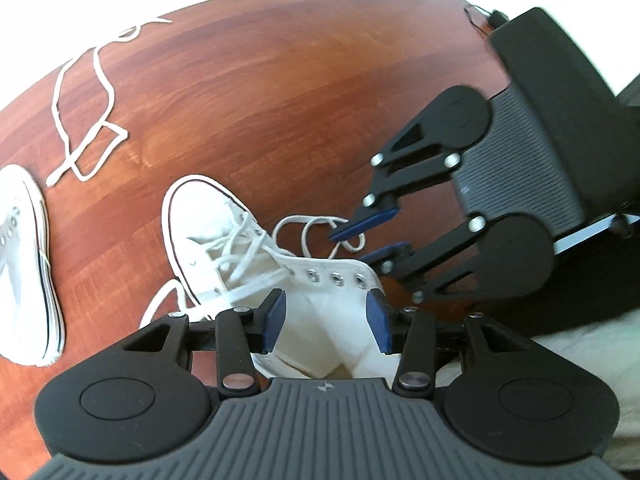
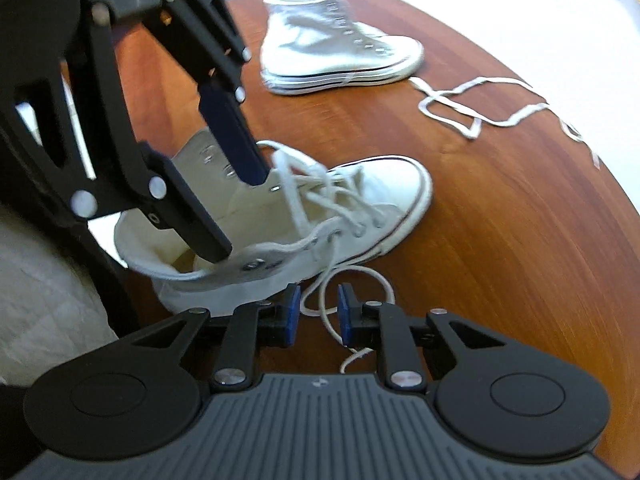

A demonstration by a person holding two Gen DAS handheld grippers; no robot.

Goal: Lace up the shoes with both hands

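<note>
Reddish-brown wooden table (image 1: 280, 92) was seen filling both views, with a pale surface beyond its curved edge. Two white high-top shoes were noted on it. The nearer shoe (image 2: 360, 196) lay tipped on its side at the near edge, its long axis running from the open collar by the grippers out to the rubber toe cap, which pointed away toward the table's middle. It was laced loosely through the lower eyelets; the upper ones stood empty. A second shoe (image 2: 340, 52), unlaced, was seen well apart on its side, and a loose lace (image 1: 86, 92) was strewn beyond it.

The left gripper (image 1: 326, 318) was held at the collar, jaws spread wide to either side of the ankle opening, one finger reaching inside in the right wrist view. The right gripper (image 2: 318, 314) was seen just beside the shoe, jaws parted a little, with the free lace end (image 2: 320, 308) passing between the blue pads, not clamped.
</note>
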